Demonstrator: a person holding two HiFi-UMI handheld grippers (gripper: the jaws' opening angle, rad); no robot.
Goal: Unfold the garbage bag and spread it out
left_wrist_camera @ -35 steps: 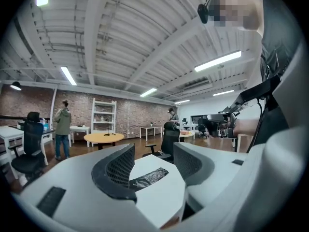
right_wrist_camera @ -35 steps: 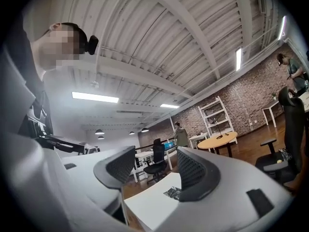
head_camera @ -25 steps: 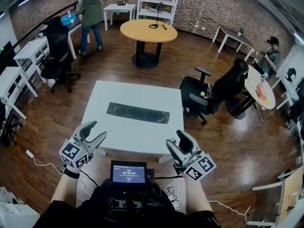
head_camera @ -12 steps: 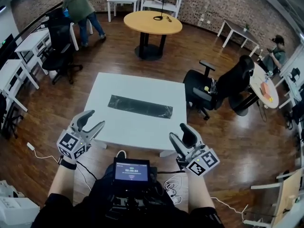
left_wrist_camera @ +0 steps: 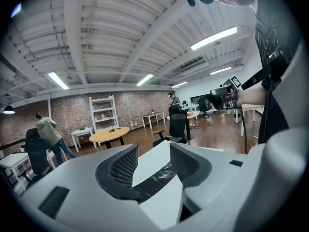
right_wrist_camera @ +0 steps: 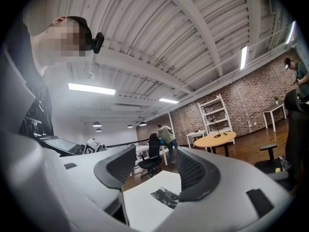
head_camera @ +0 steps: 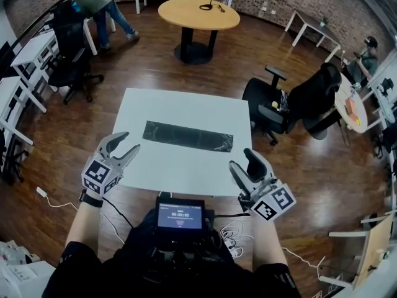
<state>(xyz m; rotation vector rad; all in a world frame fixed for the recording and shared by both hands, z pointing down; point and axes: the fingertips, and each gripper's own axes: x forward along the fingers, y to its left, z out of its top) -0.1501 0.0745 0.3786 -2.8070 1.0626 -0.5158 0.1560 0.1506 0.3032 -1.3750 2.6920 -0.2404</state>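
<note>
garbage bag (head_camera: 188,136) lies folded as a long dark strip, left to right, across the middle of the white table (head_camera: 186,172), clear of both my grippers. my left gripper (head_camera: 126,143) and right gripper (head_camera: 244,160) have just been closing a little, yet both sets of jaws stand apart with nothing between them. they hover at the table's near left and right edges. bare tabletop rings the bag. a black chair (head_camera: 298,107) sits off the far right corner.

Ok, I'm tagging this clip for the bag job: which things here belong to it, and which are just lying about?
Job: folded black garbage bag; white table under it; left claw and right claw, both open and empty, jaws just closed a little.
Lying about: round wooden table; black office chair; white desks.
</note>
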